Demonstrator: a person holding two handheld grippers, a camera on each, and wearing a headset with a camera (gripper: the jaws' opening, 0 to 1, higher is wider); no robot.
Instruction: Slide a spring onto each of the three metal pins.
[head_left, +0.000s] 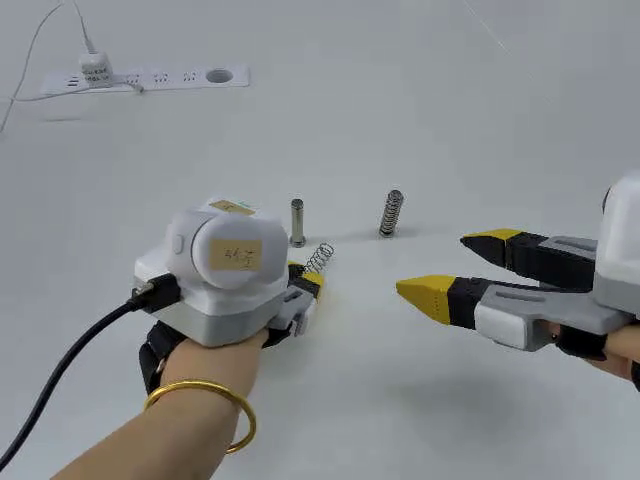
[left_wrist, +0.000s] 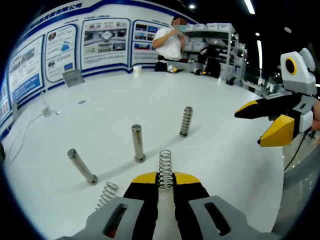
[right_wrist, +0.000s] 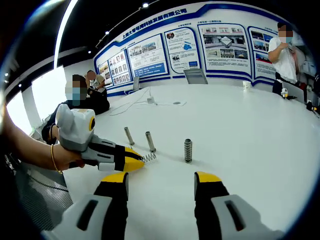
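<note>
The left gripper (left_wrist: 165, 180) was clamped on a spring (left_wrist: 165, 167), which stuck out past its yellow tips. Just ahead of the tips stood a bare pin (left_wrist: 137, 143). A second bare pin (left_wrist: 82, 166) stood ahead to their left, and a pin carrying a spring (left_wrist: 186, 121) ahead to their right. A loose spring (left_wrist: 106, 194) lay just left of the jaws. The right gripper (right_wrist: 162, 181) hung with its jaws apart, holding nothing.

To seat the spring well, its open end probably needed centring over the nearest pin's top, with its axis matching the pin, before sliding it down.

The yellow sticker (head_left: 236, 256) on the left gripper and the wall posters (left_wrist: 105, 37) carried writing too small to read.
</note>
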